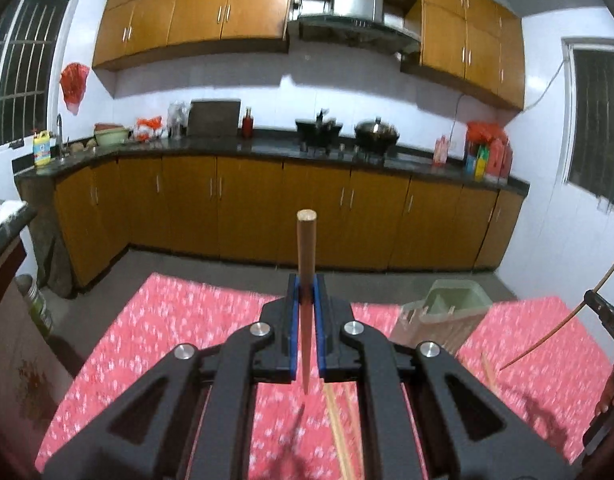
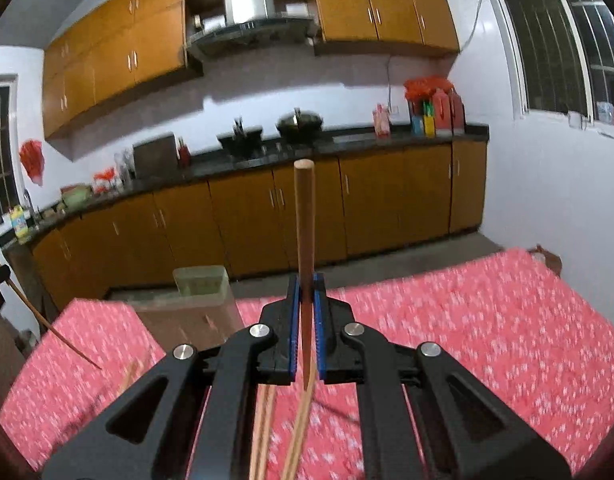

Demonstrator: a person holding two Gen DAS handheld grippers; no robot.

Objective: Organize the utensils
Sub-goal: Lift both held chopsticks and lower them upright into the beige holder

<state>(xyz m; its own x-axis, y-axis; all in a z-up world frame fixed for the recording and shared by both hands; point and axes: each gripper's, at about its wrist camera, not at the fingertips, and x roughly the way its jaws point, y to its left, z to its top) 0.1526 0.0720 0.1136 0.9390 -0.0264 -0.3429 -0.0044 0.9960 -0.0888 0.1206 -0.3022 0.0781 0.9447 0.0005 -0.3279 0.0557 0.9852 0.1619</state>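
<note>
With our left gripper (image 1: 305, 292) and right gripper (image 2: 305, 292) each clamped on a chopstick (image 1: 306, 256) (image 2: 304, 216), either could slip and miss the holder (image 1: 447, 312).

Blurred tablecloth (image 1: 195, 320); loose chopsticks (image 2: 263, 432) cut off.

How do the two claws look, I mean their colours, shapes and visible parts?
Both look alike. The left claw and the right claw are matte black, built from angular linkage arms with triangular cut-outs and round silver pivot bolts. Each finger carries a blue pad on its inner face; the right claw's pads look ribbed. No cables or markings show.
</note>
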